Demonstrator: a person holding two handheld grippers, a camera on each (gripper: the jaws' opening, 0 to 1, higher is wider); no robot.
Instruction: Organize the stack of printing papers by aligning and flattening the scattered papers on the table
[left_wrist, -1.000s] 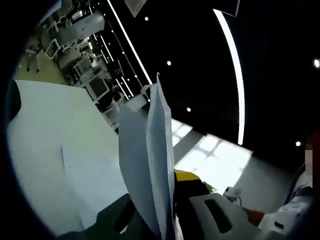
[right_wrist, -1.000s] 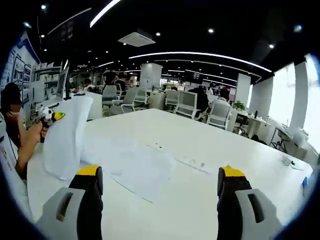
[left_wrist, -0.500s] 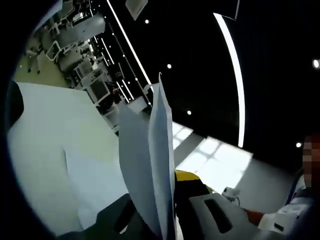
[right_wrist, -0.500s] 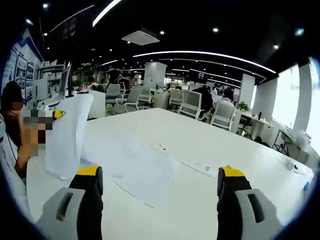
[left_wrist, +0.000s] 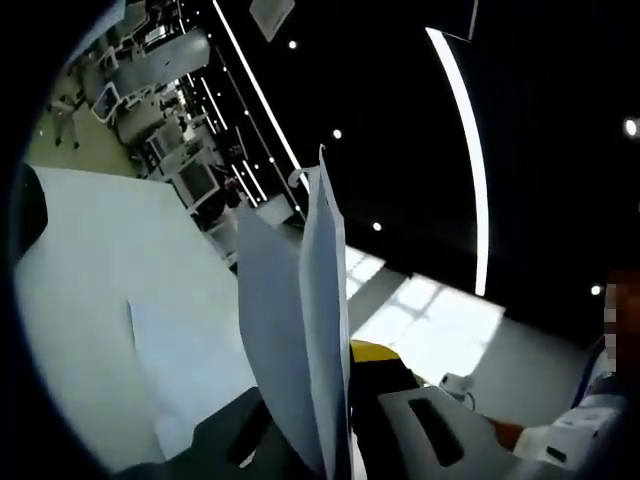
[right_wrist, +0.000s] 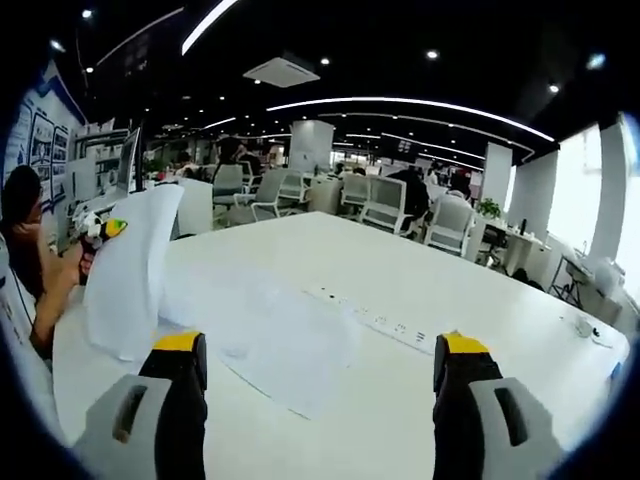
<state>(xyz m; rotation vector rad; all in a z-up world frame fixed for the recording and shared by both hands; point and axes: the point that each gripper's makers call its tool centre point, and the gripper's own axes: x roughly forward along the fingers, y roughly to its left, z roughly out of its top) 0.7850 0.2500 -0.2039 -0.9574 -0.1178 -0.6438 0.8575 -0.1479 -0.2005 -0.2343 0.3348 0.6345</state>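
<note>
Papers hide left gripper jaws' grip — sheets' lower edges cut off.

No readable text, labels, brands or numbers in either view. Wall posters at the left edge of the right gripper view carried print, but it was too small and blurred to read. The held papers and the loose sheets on the table looked blank. The power strip on the table showed no legible marking.
</note>
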